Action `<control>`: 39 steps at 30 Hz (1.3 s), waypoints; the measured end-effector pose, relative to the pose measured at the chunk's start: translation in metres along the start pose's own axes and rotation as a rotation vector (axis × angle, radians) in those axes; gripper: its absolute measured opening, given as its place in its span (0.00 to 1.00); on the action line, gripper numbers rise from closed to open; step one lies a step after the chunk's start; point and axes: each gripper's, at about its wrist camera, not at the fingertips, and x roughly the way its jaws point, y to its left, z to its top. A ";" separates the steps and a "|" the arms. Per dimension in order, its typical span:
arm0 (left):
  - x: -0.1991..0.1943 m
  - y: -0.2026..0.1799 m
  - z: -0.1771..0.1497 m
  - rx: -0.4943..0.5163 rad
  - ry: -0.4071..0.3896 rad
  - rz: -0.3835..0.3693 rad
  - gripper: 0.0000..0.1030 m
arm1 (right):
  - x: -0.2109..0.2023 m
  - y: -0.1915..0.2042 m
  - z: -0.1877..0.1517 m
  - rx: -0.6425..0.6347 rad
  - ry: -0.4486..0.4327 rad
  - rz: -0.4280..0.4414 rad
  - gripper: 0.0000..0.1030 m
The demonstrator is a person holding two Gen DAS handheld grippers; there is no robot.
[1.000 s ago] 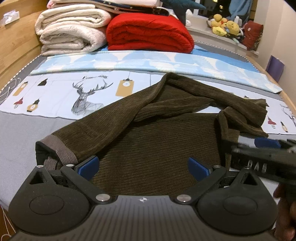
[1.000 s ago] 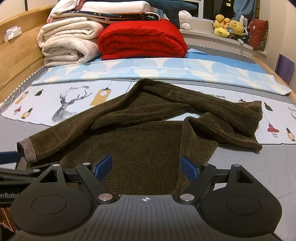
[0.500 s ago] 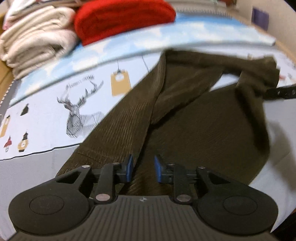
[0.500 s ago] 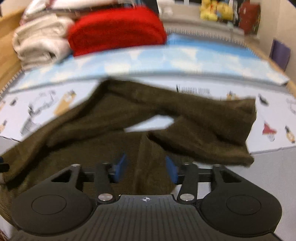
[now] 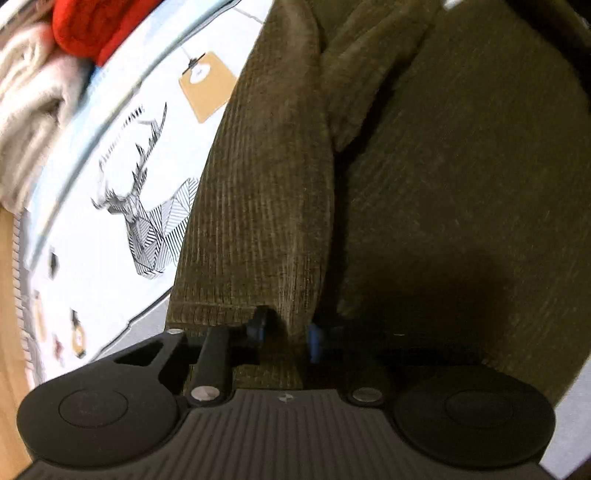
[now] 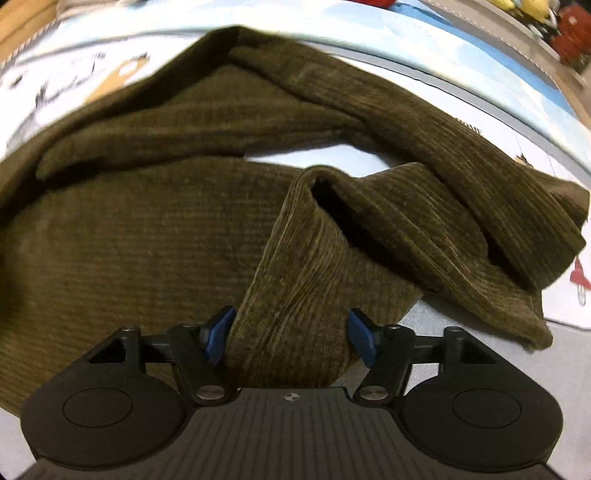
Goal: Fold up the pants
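Note:
Dark olive corduroy pants (image 5: 443, 184) lie crumpled on the bed and fill most of both views. My left gripper (image 5: 286, 334) points steeply down at a leg beside its hem (image 5: 207, 314). Its jaws are closing, and a raised ridge of the cloth is pinched between the blue pads. My right gripper (image 6: 291, 338) also points down, over a thick upright fold of the pants (image 6: 303, 258). Its jaws are opening slightly and straddle that fold. The left pad touches the cloth, while a sliver of grey sheet shows by the right pad.
A white sheet with a deer print (image 5: 140, 206) lies left of the pants. A red blanket (image 5: 85, 29) and pale folded blankets (image 5: 26, 103) sit at the head end by the wooden bed frame (image 5: 7, 332). A light blue sheet (image 6: 480, 62) and plush toys (image 6: 532, 7) lie beyond.
Both grippers have dropped close to the pants and tipped downward. The left one rolled, and its jaws went from wide open to pinching cloth. The right jaws narrowed around a fold.

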 end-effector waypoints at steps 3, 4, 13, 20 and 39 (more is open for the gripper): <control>-0.009 0.042 0.004 -0.127 -0.059 0.056 0.13 | -0.003 -0.008 0.001 -0.003 -0.009 0.029 0.13; -0.016 0.064 0.004 -0.223 -0.117 0.111 0.12 | -0.006 -0.012 0.000 0.016 -0.027 0.047 0.13; -0.040 0.163 -0.042 -0.711 -0.384 0.158 0.58 | -0.036 -0.076 -0.057 0.076 0.075 0.172 0.11; -0.051 0.180 -0.114 -0.891 -0.311 -0.109 0.74 | -0.059 -0.137 -0.082 0.335 -0.011 0.390 0.47; 0.036 0.164 -0.228 -0.976 0.028 -0.464 0.73 | -0.004 -0.260 -0.092 1.184 -0.163 0.335 0.53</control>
